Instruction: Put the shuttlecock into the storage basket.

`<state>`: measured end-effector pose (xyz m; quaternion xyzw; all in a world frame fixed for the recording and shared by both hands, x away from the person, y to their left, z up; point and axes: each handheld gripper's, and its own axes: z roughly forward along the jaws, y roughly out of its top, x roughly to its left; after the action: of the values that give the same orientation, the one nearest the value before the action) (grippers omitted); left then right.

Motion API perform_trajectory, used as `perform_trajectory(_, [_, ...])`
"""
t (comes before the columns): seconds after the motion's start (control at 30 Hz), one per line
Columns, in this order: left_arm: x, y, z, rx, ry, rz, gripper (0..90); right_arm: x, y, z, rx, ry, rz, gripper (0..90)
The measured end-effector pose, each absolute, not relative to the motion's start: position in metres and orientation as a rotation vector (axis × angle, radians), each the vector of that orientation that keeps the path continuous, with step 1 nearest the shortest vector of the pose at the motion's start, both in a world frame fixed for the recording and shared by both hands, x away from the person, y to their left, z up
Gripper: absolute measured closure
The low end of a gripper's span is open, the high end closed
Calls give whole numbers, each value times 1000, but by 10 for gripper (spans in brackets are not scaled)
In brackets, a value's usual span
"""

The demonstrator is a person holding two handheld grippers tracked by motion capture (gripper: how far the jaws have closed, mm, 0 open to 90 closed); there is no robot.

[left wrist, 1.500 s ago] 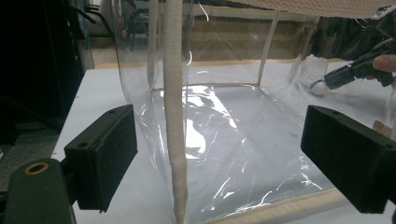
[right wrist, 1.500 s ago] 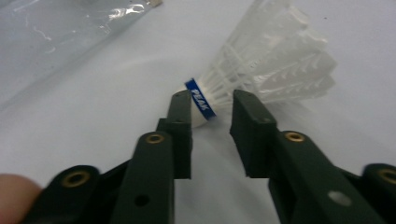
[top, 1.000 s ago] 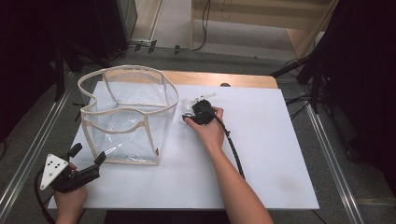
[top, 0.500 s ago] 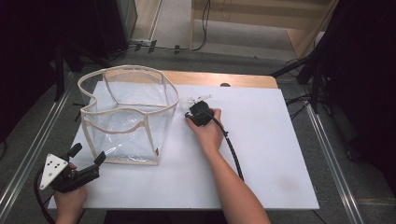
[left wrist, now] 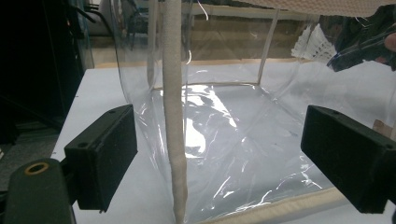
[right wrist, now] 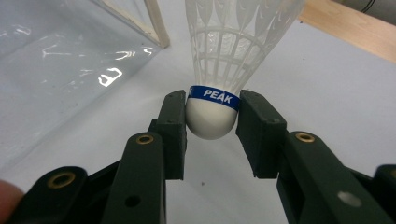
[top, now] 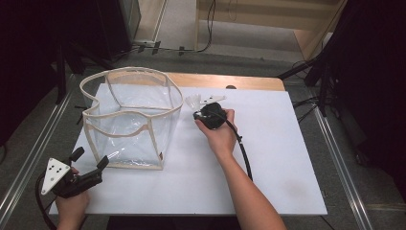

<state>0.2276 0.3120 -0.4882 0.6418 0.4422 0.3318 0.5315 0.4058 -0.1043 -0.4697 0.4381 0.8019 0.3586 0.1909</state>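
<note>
Shuttlecock (right wrist: 225, 70), white with a blue "PEAK" band legible in the right gripper view, sits clamped at its cork between the right gripper (right wrist: 212, 122) jaws, centre frame. From above it lies on the white table (top: 287, 158), beside a clear bag (top: 131, 120). Lower left, the left gripper (top: 88, 160) gapes wide at the bag's corner.

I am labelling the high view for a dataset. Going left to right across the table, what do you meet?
Left claw → clear plastic bag → shuttlecock → right claw → the right claw's black cable.
</note>
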Motion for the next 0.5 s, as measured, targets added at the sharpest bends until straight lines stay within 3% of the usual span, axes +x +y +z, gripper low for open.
perform_trajectory(0.5, [227, 312, -488, 1536, 1054, 794, 115, 388, -113, -446, 1159, 2230, 1082, 610])
